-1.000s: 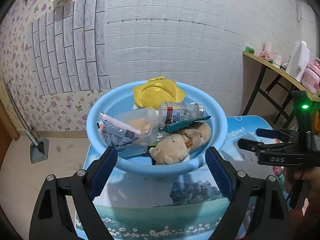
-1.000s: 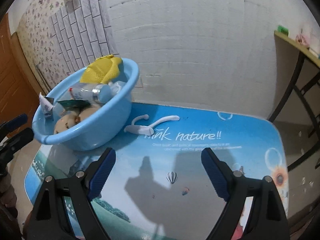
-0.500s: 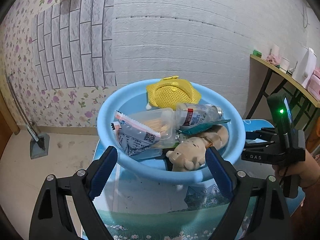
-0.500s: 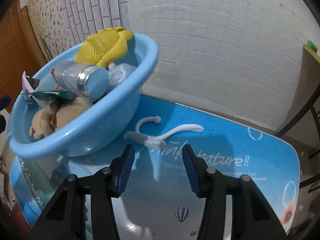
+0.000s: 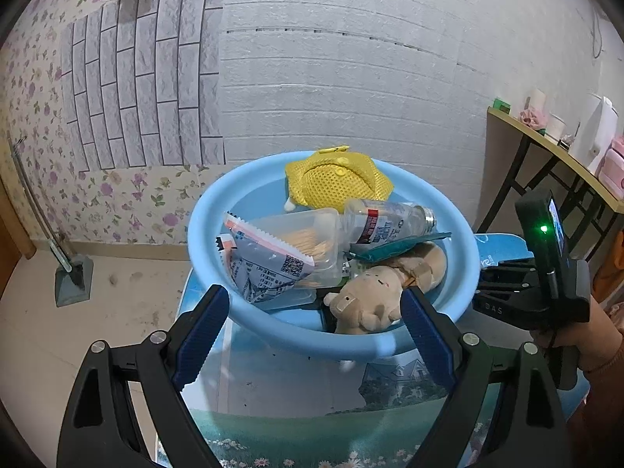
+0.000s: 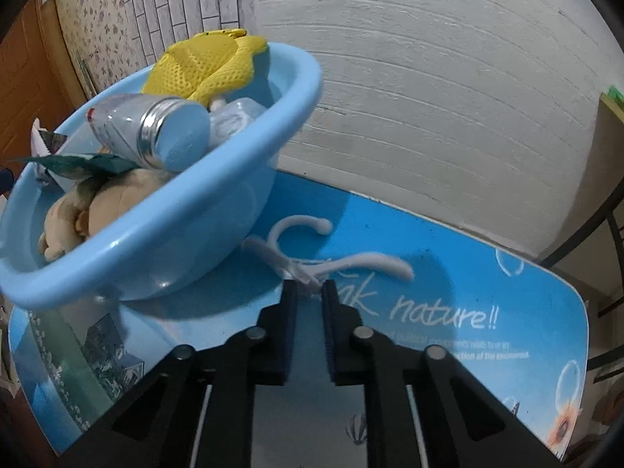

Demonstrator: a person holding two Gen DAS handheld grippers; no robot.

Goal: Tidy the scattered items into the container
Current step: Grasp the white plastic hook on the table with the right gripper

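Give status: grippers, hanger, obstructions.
Right gripper just closed on white hanger, still flat on the table. Left gripper open, empty, facing full blue basin. Basin rim overhangs hanger's end.

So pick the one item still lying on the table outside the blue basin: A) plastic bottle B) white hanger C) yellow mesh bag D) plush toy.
B: the white hanger lies on the table beside the blue basin, pinched by the right gripper.

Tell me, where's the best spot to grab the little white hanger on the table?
Probably at its middle, where hook and arms join: the white hanger lies flat beside the blue basin, so come from above, on the side away from the basin. The right gripper has just been closing there, its jaws now pinching that middle part.
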